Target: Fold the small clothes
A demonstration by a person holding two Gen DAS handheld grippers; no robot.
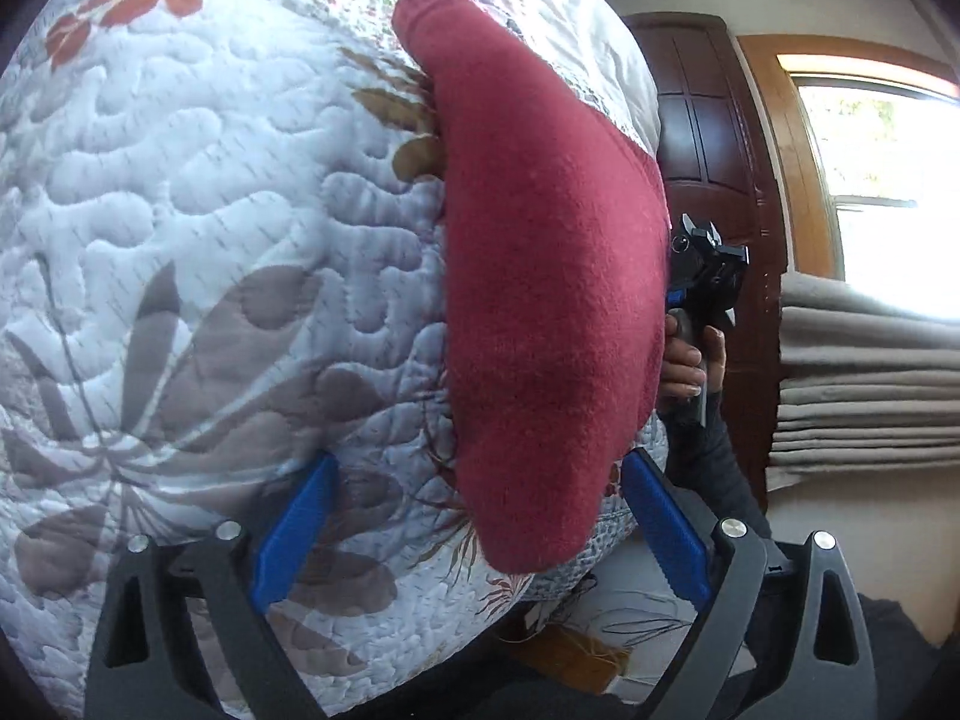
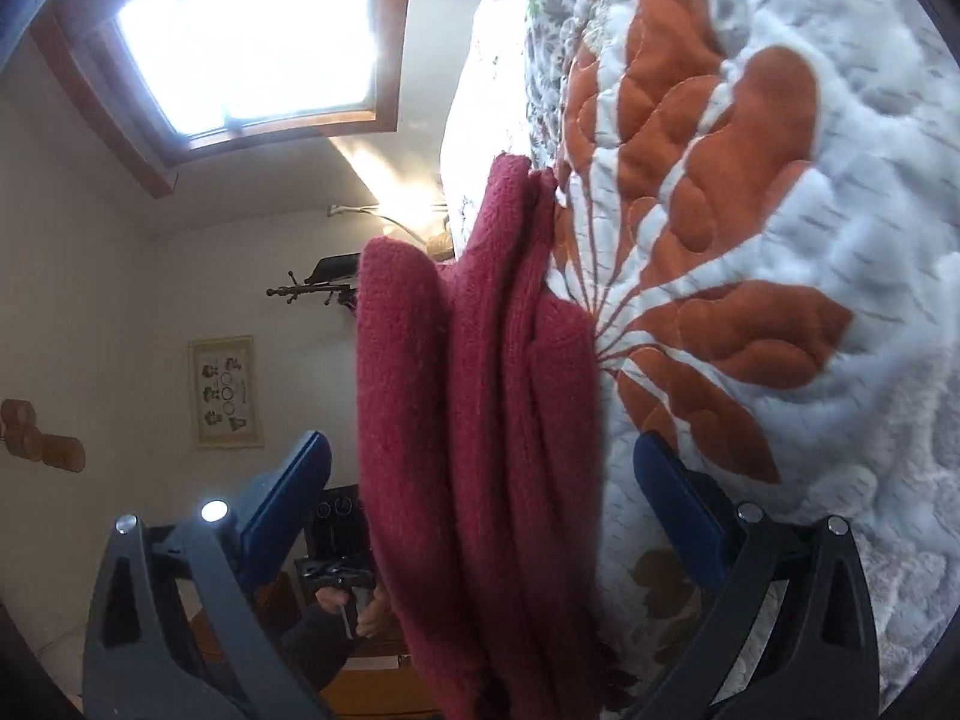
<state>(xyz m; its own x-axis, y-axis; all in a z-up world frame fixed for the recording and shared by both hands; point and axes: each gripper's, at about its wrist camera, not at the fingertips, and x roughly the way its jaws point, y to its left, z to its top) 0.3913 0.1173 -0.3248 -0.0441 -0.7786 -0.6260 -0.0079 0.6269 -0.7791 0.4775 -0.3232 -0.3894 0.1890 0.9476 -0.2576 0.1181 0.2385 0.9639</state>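
Two open claws (left (image 1: 474,540), right (image 2: 480,516)) flank one red garment (image 1: 540,300) on one quilt (image 1: 210,210)

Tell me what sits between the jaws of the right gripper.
The folded red garment on the quilt sits between the open right gripper jaws, seen in the right wrist view.

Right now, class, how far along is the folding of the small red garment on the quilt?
Done: the red knit garment already lies in stacked layers on the floral quilt. In hand: nothing is gripped; the left gripper and right gripper both stand open around its ends. Left: possibly a final fold or tidying; no other clothes are visible.
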